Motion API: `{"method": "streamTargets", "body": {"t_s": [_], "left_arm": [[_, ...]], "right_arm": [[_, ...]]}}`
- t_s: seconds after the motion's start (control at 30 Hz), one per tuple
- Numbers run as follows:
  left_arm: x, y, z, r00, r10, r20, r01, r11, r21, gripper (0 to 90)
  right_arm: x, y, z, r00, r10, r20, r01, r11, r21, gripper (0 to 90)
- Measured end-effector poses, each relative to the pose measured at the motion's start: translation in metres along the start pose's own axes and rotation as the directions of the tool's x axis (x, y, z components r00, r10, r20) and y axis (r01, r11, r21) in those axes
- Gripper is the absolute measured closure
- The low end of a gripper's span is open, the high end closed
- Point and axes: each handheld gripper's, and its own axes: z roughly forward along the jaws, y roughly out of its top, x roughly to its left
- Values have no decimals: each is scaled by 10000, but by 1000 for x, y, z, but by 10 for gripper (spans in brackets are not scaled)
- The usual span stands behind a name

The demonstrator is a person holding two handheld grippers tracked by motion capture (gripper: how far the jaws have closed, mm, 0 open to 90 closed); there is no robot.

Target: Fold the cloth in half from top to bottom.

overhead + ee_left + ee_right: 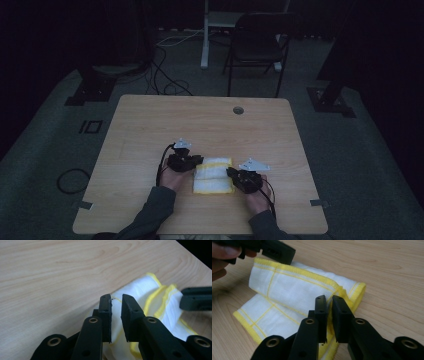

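Presently, high view: folded cloth (213,175) on table (150,130) between both grippers; left gripper view: left gripper (116,300) slightly parted, gripping nothing; right gripper view: right gripper (329,301) nearly closed over the fold edge, grip uncertain; risk: fold springs open if released unevenly.

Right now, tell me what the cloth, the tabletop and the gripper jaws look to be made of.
Cloth: soft woven cotton-like fabric, white with yellow grid lines and a stitched yellow hem; the weave shows, matte. Tabletop: pale wood-grain surface, smooth with a slight sheen, possibly laminate rather than solid wood. Right gripper and left gripper: jaws of matte black, likely plastic, with brass-coloured rivets.
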Motion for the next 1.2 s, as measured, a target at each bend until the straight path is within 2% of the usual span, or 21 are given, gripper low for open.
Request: {"method": "streamTargets", "body": {"t_s": [0.13,0.4,0.7,1.03,1.2], "left_arm": [[-2,-3,-2,9999,1,137,-1,10000,-6,789],[-9,-12,-8,9994,73,344,-73,10000,-22,789],[-18,-25,-12,9979,250,590,-248,9997,-43,785],[-21,-38,-15,9971,439,617,-445,9990,82,778],[-24,-46,-17,9961,665,579,-677,9975,189,776]], "right_arm": [[-1,0,-1,10000,31,7,-31,10000,-9,803],[-5,-1,-6,9998,173,61,-173,9998,-49,683],[-9,-2,-11,9995,276,120,-275,9996,-72,665],[-15,-1,-18,9991,384,180,-378,9988,-313,658],[-19,0,-22,9984,476,302,-460,9977,-504,657]]}}
